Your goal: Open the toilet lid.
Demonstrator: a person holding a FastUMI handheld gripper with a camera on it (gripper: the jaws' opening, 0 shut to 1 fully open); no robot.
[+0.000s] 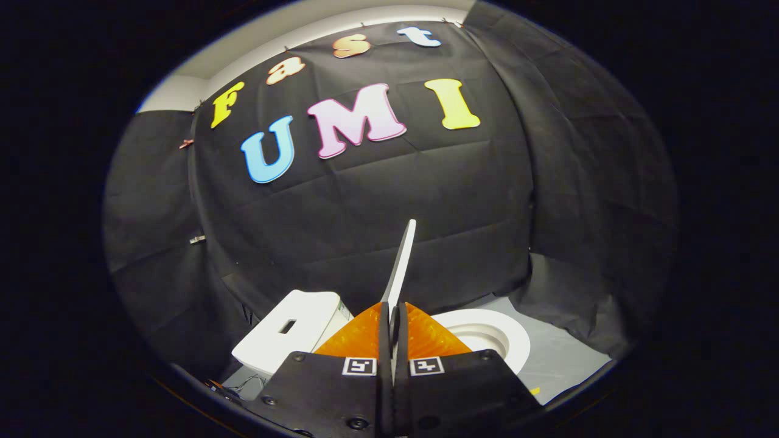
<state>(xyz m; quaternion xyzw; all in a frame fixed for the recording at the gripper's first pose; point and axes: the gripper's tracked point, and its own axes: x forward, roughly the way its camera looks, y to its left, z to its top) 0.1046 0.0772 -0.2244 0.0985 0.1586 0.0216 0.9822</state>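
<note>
The toilet lid [402, 263] shows edge-on as a thin white slab rising from between my fingers, lifted well off the seat. My gripper [394, 314] is shut on the lid's edge, with both fingers pressed against its two faces. The white seat ring and bowl [490, 333] lie open just to the right of the fingers. The white tank [291, 331] with a dark slot on top sits to the left of the fingers.
Black cloth walls [365, 231] close in the booth behind and on both sides of the toilet. A grey floor [563, 359] shows to the right of the bowl. Some thin wires [243, 383] lie low beside the tank.
</note>
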